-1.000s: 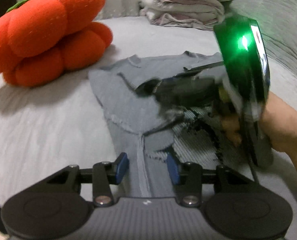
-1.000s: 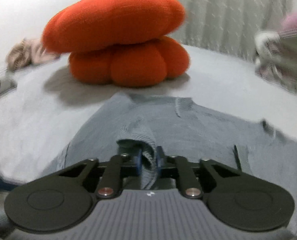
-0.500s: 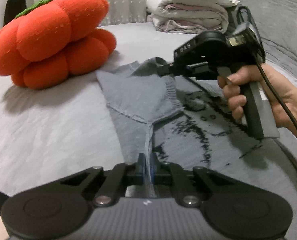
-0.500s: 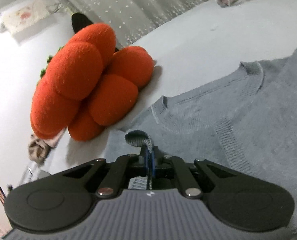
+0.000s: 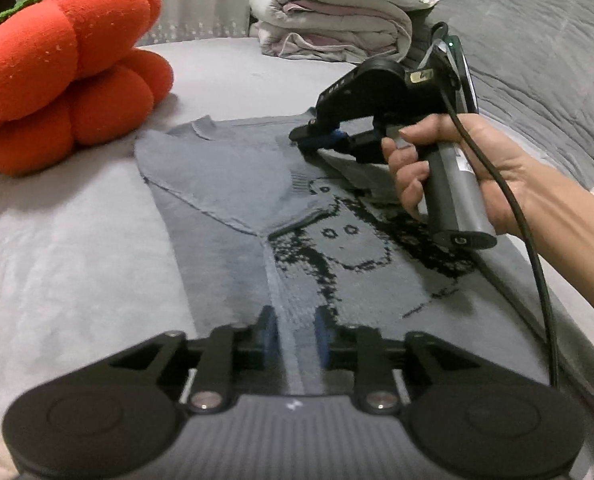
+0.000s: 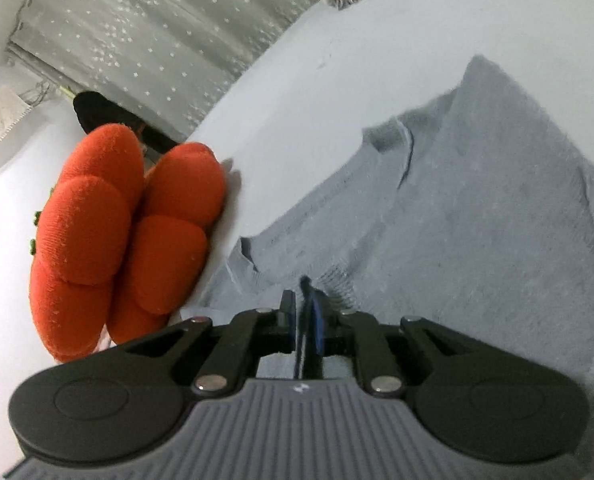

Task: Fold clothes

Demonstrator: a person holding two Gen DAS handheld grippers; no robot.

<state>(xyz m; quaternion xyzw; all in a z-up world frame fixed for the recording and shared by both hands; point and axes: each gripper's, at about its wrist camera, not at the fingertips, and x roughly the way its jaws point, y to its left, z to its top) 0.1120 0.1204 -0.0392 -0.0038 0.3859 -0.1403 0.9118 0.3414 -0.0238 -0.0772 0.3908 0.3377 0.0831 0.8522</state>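
Both tools have just been opening, left tool (image 5: 291, 334) spread over the grey sweater (image 5: 233, 184), right tool (image 6: 303, 314) barely parted and empty: sleeve fold laid, next comes a fresh grip.

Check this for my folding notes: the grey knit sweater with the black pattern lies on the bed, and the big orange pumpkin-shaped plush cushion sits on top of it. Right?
Not quite. The orange pumpkin-shaped plush cushion sits on the bed beside the grey knit sweater, off its far left corner, not on top of it. The left wrist view shows this. The sweater does lie on the bed.
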